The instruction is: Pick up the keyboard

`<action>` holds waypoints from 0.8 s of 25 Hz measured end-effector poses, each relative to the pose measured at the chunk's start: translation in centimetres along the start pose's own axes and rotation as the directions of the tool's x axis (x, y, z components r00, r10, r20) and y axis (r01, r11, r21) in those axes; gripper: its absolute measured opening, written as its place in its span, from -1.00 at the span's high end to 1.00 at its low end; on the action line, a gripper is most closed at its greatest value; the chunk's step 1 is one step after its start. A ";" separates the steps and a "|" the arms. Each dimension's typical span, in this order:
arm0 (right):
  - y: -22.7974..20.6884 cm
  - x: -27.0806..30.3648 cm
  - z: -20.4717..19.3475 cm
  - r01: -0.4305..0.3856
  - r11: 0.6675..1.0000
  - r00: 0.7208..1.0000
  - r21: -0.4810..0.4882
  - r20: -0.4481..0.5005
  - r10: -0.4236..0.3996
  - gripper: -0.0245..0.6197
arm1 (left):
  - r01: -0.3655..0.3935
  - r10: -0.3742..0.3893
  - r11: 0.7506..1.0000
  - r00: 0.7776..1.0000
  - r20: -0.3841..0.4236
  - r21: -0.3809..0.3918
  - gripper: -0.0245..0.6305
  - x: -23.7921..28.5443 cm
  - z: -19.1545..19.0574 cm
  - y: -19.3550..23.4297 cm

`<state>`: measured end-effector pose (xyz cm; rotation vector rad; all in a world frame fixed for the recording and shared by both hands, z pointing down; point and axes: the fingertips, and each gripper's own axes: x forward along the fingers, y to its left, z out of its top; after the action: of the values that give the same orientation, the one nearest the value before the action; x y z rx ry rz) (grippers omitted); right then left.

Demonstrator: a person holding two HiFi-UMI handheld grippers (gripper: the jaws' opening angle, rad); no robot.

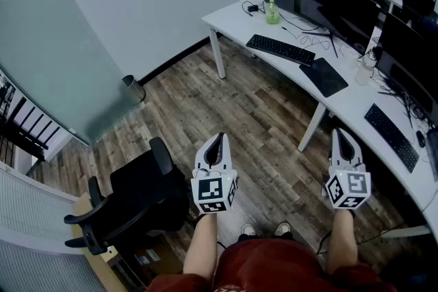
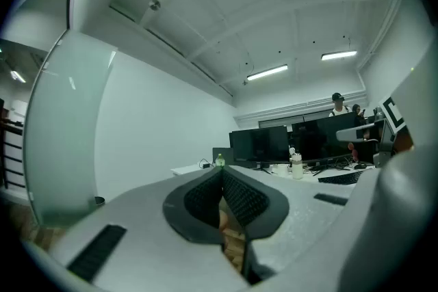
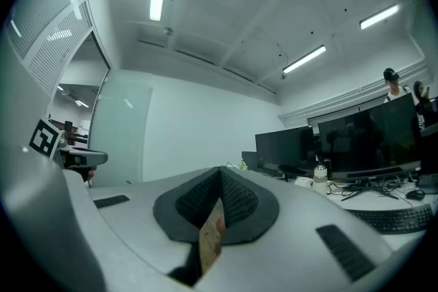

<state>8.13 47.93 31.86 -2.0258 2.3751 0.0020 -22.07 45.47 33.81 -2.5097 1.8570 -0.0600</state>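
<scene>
A black keyboard (image 1: 280,49) lies on the white desk (image 1: 236,24) at the upper right, and a second black keyboard (image 1: 390,137) lies further along the desk at the right. My left gripper (image 1: 219,140) and right gripper (image 1: 340,133) hang side by side over the wood floor, well short of the desk. Both are shut with nothing between the jaws. In the left gripper view the shut left gripper (image 2: 222,171) points level toward the desk, with a keyboard (image 2: 340,178) far off to the right. The right gripper (image 3: 220,171) also stands shut, and a keyboard (image 3: 397,217) shows low at the right.
On the desk stand black monitors (image 1: 328,0), a green bottle (image 1: 272,12), a clear bottle (image 1: 365,68) and a dark pad (image 1: 323,76). A black office chair (image 1: 130,195) stands at my left. A small bin (image 1: 133,87) sits by the glass partition (image 1: 55,51).
</scene>
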 end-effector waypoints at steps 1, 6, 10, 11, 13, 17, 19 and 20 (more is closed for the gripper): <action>0.3 0.1 0.0 0.000 1.000 1.000 0.000 -0.001 0.000 0.93 | 0.001 -0.001 1.000 1.000 -0.001 0.001 0.91 0.0 0.0 0.3; 1.9 1.2 0.0 0.003 1.000 1.000 0.000 -0.002 -0.003 0.93 | 0.011 -0.011 1.000 1.000 -0.001 -0.001 0.90 0.3 -0.1 2.1; 3.1 1.9 -0.4 0.019 1.000 1.000 0.008 -0.001 -0.019 0.93 | 0.023 -0.023 1.000 1.000 -0.002 -0.005 0.91 0.6 -0.5 3.5; 3.3 2.0 -0.5 0.023 1.000 1.000 0.017 0.002 -0.023 0.93 | 0.024 -0.024 1.000 1.000 -0.003 -0.007 0.91 0.7 -0.6 3.9; 3.7 2.1 -0.7 0.031 0.999 0.999 0.035 0.009 -0.031 0.93 | 0.026 -0.026 1.000 1.000 -0.006 -0.009 0.90 0.8 -0.9 4.6; 4.2 2.8 -1.3 0.047 0.998 0.999 0.034 0.005 -0.047 0.93 | 0.029 -0.030 1.000 0.999 -0.013 -0.009 0.91 1.3 -1.5 5.7; 4.2 3.5 -1.7 0.051 0.998 0.999 0.022 -0.005 -0.051 0.93 | 0.030 -0.030 0.999 0.999 -0.019 -0.012 0.91 1.9 -1.8 6.1; 4.1 4.0 -2.0 0.052 0.998 0.999 0.020 -0.010 -0.052 0.93 | 0.031 -0.031 0.999 0.999 -0.022 -0.013 0.91 2.3 -2.0 6.2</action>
<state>3.39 44.64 33.79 -2.0824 2.3172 -0.0325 -27.37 41.44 35.63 -2.5563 1.8325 -0.0774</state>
